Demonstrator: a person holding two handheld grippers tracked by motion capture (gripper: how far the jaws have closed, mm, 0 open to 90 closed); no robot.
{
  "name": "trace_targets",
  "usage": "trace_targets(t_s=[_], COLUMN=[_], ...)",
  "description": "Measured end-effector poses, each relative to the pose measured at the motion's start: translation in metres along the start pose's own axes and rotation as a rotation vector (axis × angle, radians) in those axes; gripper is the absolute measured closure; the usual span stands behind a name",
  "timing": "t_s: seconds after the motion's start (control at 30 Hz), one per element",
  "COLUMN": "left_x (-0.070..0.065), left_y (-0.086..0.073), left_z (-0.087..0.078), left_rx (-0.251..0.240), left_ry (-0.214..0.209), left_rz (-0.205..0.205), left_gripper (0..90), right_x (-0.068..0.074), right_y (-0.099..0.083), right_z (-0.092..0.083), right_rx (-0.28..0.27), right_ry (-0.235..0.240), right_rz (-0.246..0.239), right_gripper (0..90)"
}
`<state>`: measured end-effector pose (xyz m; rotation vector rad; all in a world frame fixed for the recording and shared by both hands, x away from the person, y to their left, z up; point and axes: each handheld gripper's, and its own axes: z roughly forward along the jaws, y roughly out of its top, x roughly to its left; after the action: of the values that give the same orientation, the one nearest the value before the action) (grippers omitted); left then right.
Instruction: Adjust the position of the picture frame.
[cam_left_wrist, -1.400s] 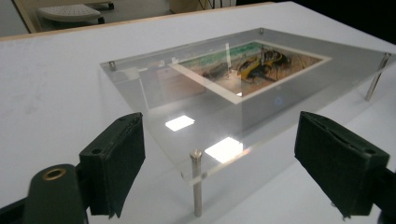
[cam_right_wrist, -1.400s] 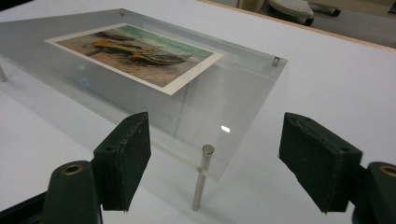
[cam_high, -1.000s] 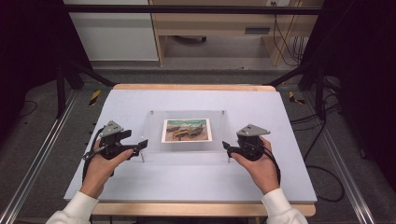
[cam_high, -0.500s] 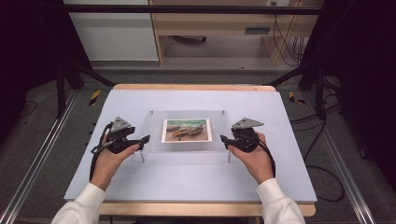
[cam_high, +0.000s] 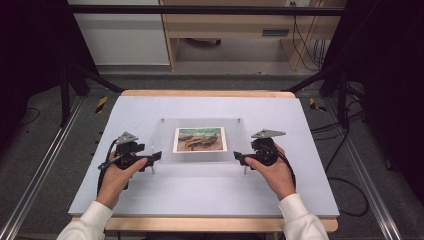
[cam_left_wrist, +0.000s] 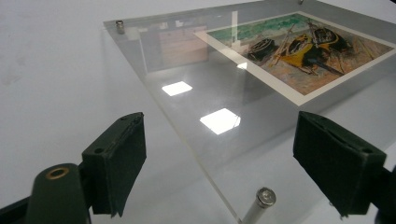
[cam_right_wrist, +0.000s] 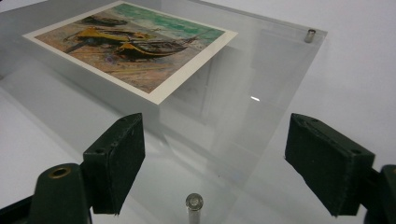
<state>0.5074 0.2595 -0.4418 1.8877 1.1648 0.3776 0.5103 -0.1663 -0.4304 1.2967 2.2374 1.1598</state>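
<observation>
Acrylic frame (cam_high: 200, 141) with the boat picture (cam_high: 200, 139) in it sits in the middle of the white table (cam_high: 210, 190), raised on small metal standoff pegs at its corners. I hold my left gripper (cam_high: 153, 156) at its near left corner and my right gripper (cam_high: 239, 159) at its near right corner, both with jaws spread wide and holding nothing. In the left gripper view the clear plate's corner runs between my jaws, with a peg (cam_left_wrist: 261, 200) just below; in the right gripper view a peg (cam_right_wrist: 194, 203) stands between the jaws too. My worry is the closing: if I pinch on the peg rather than the plate edge, the pads may slip off the round metal. Uneven lifting between my two hands could tilt the smooth plate and let it slide out. The picture may shift as well.
</observation>
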Motion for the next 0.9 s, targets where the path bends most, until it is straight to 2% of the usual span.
trace_targets(t_s=[0.1, 0.23, 0.37, 0.53, 0.67, 0.9], left_x=[0.0, -0.001, -0.001, 0.0, 0.0, 0.004], left_y=[0.0, -0.001, -0.002, -0.005, -0.005, -0.006], left_z=[0.0, 0.001, 0.004, 0.007, 0.008, 0.011], left_rx=[0.0, 0.001, 0.005, 0.008, 0.014, 0.032], left_ry=[0.003, -0.013, -0.06, -0.107, -0.113, -0.14], left_rz=[-0.005, -0.016, -0.067, -0.108, -0.125, -0.183], left_gripper=[16.2, 15.9, 15.4, 15.2, 13.9, 13.0], right_x=[0.0, 0.0, -0.001, -0.001, 0.0, -0.002], right_y=[-0.001, -0.003, -0.002, -0.002, -0.001, -0.002], right_z=[0.002, 0.004, 0.006, 0.009, 0.01, 0.011], right_rx=[0.007, 0.014, 0.016, 0.02, 0.022, 0.026], right_ry=[0.008, 0.022, 0.034, 0.048, 0.053, 0.064], right_rz=[0.008, 0.03, 0.041, 0.055, 0.062, 0.08], right_gripper=[18.0, 16.9, 16.7, 16.6, 16.2, 15.5])
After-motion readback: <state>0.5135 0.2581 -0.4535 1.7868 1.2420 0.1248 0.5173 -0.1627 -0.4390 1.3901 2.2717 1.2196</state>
